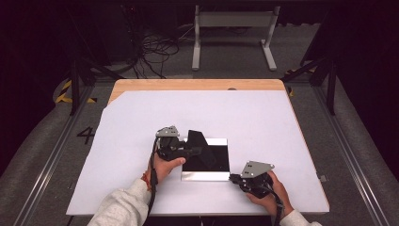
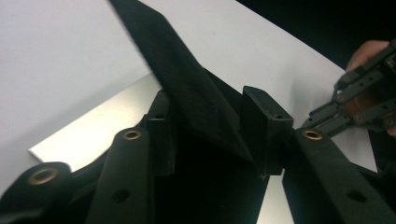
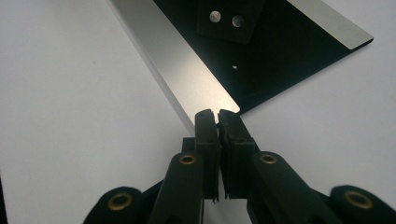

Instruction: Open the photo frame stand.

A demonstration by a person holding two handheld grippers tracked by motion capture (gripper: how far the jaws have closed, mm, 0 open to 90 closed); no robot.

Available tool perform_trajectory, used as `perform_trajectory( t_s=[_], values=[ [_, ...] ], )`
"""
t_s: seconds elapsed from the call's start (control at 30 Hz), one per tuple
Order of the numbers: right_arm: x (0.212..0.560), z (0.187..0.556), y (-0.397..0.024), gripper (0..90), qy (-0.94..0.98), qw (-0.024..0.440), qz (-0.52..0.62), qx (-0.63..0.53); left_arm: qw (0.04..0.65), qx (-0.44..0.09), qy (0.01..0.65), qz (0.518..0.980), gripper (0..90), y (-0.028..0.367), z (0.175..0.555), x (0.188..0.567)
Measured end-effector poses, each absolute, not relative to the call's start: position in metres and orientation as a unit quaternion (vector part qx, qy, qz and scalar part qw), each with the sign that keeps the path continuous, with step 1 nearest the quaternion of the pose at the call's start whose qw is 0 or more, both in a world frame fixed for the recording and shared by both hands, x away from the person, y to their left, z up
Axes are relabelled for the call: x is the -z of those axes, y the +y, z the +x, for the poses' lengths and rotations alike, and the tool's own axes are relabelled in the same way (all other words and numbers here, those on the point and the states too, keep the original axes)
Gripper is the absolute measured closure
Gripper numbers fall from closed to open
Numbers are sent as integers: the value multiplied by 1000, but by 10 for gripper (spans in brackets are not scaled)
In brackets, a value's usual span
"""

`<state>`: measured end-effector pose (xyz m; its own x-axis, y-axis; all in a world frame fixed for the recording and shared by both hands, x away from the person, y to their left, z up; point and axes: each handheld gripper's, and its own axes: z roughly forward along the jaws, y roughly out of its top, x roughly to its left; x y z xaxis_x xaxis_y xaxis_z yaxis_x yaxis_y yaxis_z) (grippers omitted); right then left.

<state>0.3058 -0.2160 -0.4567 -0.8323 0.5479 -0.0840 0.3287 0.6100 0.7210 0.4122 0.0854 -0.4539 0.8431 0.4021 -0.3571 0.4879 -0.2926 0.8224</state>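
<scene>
Black flap (image 2: 187, 88) is pinched in the left gripper (image 1: 197, 151), lifted at frame centre, likely for folding. Right gripper (image 3: 217, 116), jaws closed and empty, presses the tray (image 3: 187, 79) corner, probably steadying it.

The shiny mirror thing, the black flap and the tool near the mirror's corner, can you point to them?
Mirror (image 1: 207, 175): high view, on its silver front strip.
Black flap (image 2: 187, 88): left gripper view, mid-surface of the flap.
Right tool (image 3: 217, 116): right gripper view, between its closed tips.

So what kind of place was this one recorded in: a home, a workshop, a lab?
Most likely a lab or recording studio rather than a home. The table carries a plain white sheet under dark surroundings, loose cables lie on the grey floor behind it, and hazard-striped tape and metal floor rails flank it.
</scene>
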Motion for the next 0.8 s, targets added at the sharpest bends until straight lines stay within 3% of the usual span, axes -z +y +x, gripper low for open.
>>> perform_trajectory(
  t_s=[0.03,0.47,0.67,0.77,0.8],
  values=[
    [457,306,-216,870,885,150,248,-366,524,37,275,805,634,84,411,454],
    [457,306,-216,869,885,150,248,-366,506,48,270,818,688,73,407,461],
    [457,305,-216,866,885,152,248,-365,525,89,288,796,762,77,411,465],
    [457,305,-216,850,884,152,248,-365,520,91,287,799,760,77,412,464],
    [457,305,-216,848,884,152,248,-366,514,71,281,807,738,76,410,462]
  ],
)
